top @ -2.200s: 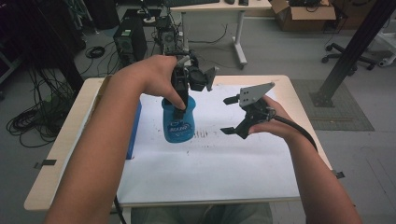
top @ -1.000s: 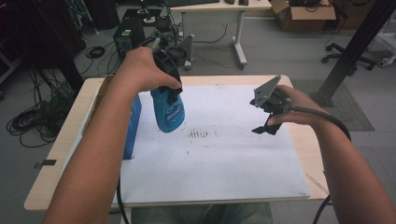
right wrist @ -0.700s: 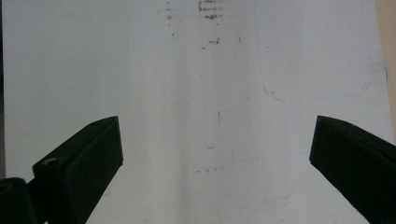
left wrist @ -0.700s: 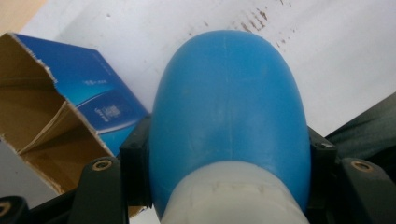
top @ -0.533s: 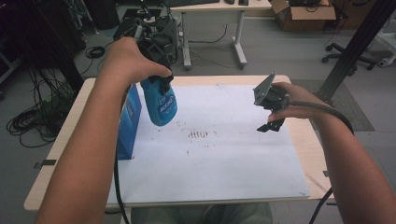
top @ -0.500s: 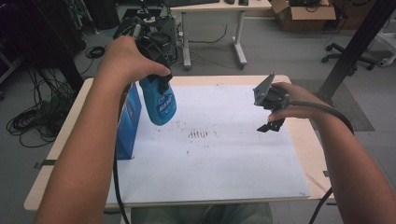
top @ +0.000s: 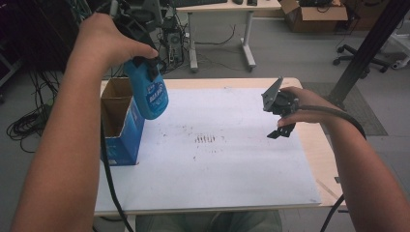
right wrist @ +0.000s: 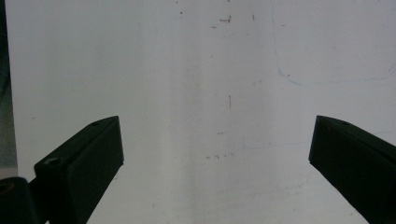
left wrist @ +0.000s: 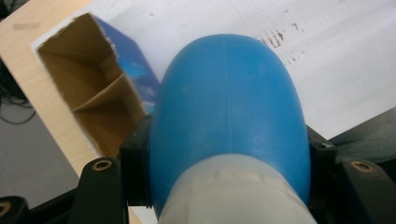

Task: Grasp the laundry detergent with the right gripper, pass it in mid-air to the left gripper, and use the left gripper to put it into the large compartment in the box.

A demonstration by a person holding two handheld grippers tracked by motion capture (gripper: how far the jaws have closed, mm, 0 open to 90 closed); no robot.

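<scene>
I see one blue bottle (top: 147, 94) with white writing too blurry to read, squeezed tight in my left claw (top: 145, 63) up in the air just beside one open blue cardboard box (top: 118, 123) on the table (top: 309, 145), while my right claw (top: 280, 131) hangs wide open, holding nothing.

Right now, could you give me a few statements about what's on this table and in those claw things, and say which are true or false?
1. The left gripper clamps a blue bottle. True.
2. The bottle stands on the white sheet. False: it is held in the air.
3. The right gripper holds a sponge. False: its jaws are open and hold nothing.
4. The cardboard box is open at the top. True.
</scene>
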